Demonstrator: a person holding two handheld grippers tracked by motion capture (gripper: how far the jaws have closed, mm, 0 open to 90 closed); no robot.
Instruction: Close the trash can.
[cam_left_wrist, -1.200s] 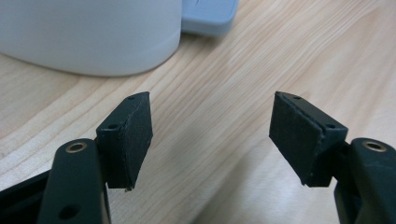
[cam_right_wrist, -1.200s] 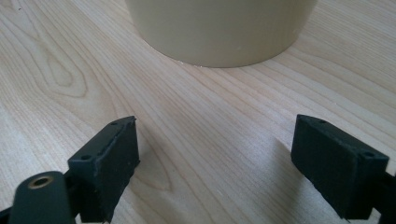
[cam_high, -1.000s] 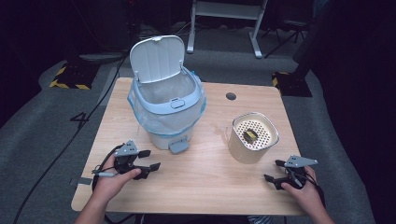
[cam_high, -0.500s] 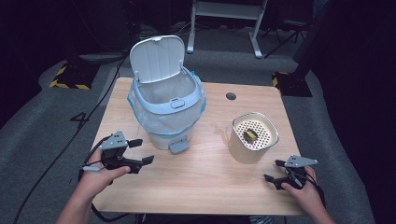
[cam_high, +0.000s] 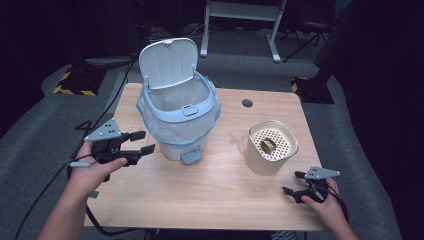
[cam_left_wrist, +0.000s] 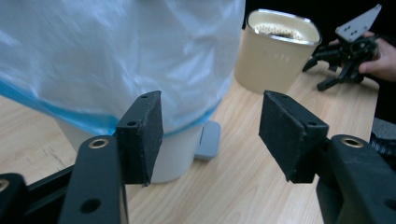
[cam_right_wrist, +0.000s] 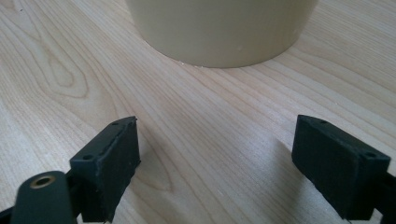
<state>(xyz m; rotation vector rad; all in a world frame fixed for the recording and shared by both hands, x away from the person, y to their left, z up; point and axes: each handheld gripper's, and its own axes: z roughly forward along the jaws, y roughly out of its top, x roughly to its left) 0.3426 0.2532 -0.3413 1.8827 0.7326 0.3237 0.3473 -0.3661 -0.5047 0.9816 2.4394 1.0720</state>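
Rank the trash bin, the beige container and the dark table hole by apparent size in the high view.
1. trash bin, lid open, clearly the largest.
2. beige container, much smaller.
3. table hole, the smallest.
The bin stands slightly farther from the camera, yet the gaps are wide enough that the order is safe.

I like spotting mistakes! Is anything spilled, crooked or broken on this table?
Nothing stands out. The pedal bin stands upright with its lid open and bag fitted, the beige canister stands upright beside it, and the wooden table shows no spill.
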